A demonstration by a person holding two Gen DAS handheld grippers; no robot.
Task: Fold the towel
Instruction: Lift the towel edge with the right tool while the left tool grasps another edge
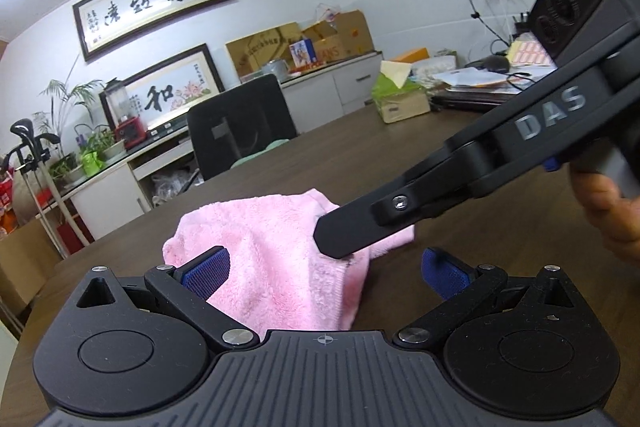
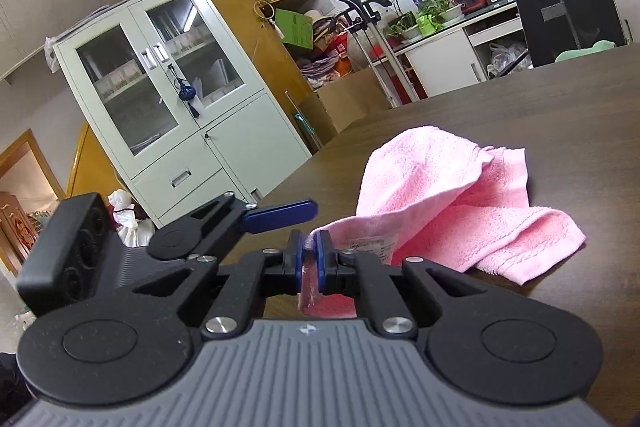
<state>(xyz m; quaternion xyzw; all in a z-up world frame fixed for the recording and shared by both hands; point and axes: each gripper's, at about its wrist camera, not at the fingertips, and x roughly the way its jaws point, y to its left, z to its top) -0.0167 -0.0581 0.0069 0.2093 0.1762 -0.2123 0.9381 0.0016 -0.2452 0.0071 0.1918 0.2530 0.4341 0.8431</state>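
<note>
A crumpled pink towel (image 1: 276,247) lies on the dark wooden table (image 1: 420,155). My left gripper (image 1: 325,275) is open, its blue pads wide apart; the towel sits between them, nearer the left pad, and neither pad presses on it. The right gripper (image 1: 344,239) reaches in from the right, its black finger over the towel's right edge, held by a person's hand (image 1: 612,207). In the right wrist view my right gripper (image 2: 309,255) is shut on a corner of the towel (image 2: 440,187), close to its label. The left gripper's blue finger (image 2: 280,214) shows just to the left.
A black office chair (image 1: 240,123) stands at the table's far side. A green tissue box on a carton (image 1: 400,99) and stacked papers (image 1: 472,79) sit at the far right. The table edge (image 2: 320,155) drops off left of the towel, with a glass-door cabinet (image 2: 168,87) beyond.
</note>
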